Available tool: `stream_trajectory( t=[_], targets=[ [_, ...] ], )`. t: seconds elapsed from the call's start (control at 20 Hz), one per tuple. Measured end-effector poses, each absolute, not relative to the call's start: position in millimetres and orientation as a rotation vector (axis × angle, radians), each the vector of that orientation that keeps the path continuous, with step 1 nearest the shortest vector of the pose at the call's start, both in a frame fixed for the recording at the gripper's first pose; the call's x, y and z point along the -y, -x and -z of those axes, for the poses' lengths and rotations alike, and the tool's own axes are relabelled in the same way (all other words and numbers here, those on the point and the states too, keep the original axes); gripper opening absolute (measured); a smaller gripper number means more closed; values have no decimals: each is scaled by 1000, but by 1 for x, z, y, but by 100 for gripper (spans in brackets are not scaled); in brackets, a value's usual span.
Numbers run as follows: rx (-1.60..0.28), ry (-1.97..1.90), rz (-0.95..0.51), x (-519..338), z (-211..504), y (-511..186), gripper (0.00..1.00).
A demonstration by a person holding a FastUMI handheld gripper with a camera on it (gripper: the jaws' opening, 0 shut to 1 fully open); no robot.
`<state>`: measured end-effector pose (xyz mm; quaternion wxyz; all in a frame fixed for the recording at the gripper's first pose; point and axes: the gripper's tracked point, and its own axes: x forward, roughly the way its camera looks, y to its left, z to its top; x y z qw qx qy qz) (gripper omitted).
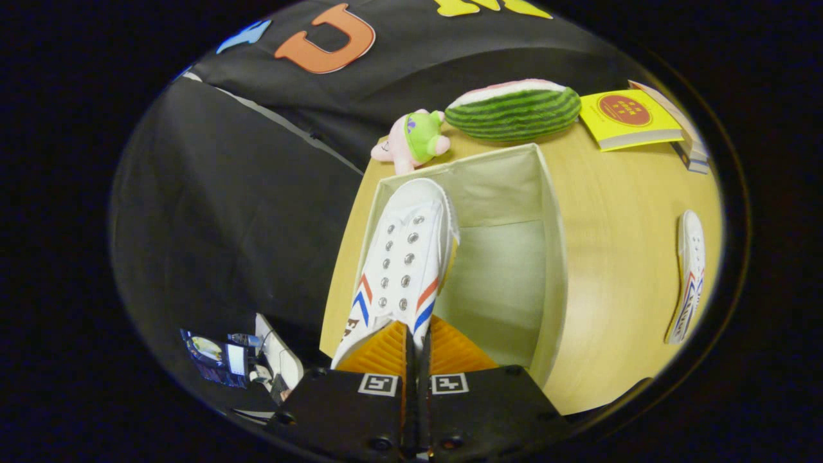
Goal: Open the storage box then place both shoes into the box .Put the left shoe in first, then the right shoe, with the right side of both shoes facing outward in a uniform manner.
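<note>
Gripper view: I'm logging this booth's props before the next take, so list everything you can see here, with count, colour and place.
Storage box: one, cream fabric, open, on the table just ahead of the fingers.
Held shoe: one, white with red and blue stripes, between the fingers, its toe over the open box.
Second shoe: one, white with red and blue stripes, lying on the table beside the box, apart from it.
Table: one, light wood.
Watermelon toy: one, green striped, on the table beyond the box.
Plush toy: one, pink and green, beyond the box's far corner.
Books: a small stack, the top one yellow, next to the watermelon toy.
Gripper: one, fingers shut on the held shoe.
</note>
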<state>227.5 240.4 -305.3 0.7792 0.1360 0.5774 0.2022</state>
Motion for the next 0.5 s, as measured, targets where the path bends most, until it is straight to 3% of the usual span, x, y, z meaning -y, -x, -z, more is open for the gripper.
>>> stream_trajectory(
  t=[0.5],
  targets=[
    [-1223,-145,-415,-255,355,-224,6]
  ],
)
